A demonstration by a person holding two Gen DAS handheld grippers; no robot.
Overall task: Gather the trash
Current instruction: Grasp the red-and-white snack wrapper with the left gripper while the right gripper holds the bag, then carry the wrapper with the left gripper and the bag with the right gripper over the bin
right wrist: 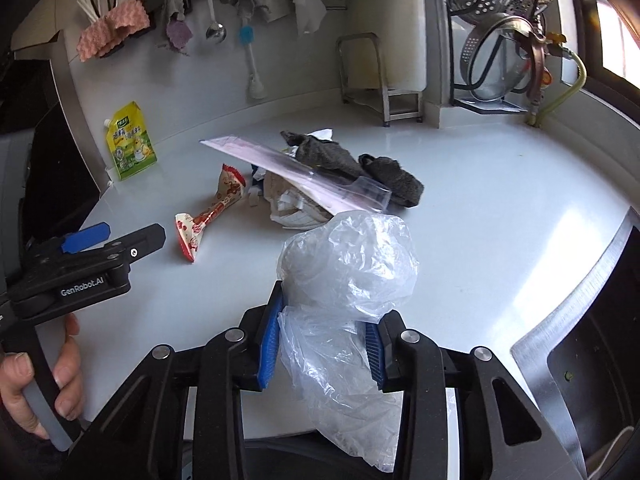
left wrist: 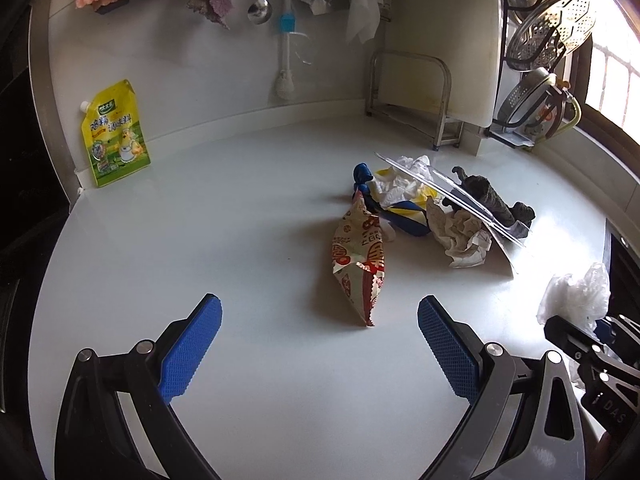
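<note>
My right gripper (right wrist: 324,308) is shut on a crumpled clear plastic bag (right wrist: 348,264), which bulges above the blue pads and hangs below them. My left gripper (left wrist: 320,304) stands open low over the white countertop (left wrist: 240,208), nothing between its fingers. Just ahead of it lies a red-and-cream snack wrapper (left wrist: 360,256). Behind the wrapper is a pile: crumpled paper (left wrist: 460,236), a white tissue (left wrist: 404,184), a blue-and-yellow scrap (left wrist: 404,216), a clear flat plastic sleeve (left wrist: 448,192) and a dark grey cloth (left wrist: 488,196). The right wrist view shows the left gripper (right wrist: 120,236) at the left, held by a hand (right wrist: 24,380).
A yellow seasoning pouch (left wrist: 116,136) leans on the back wall at the left. A metal stand (left wrist: 412,96) with a white cutting board (left wrist: 444,40) and a rack of strainers (left wrist: 548,36) fill the back right. Cloths and utensils hang above. A metal-rimmed dark opening (right wrist: 568,320) borders the counter's right.
</note>
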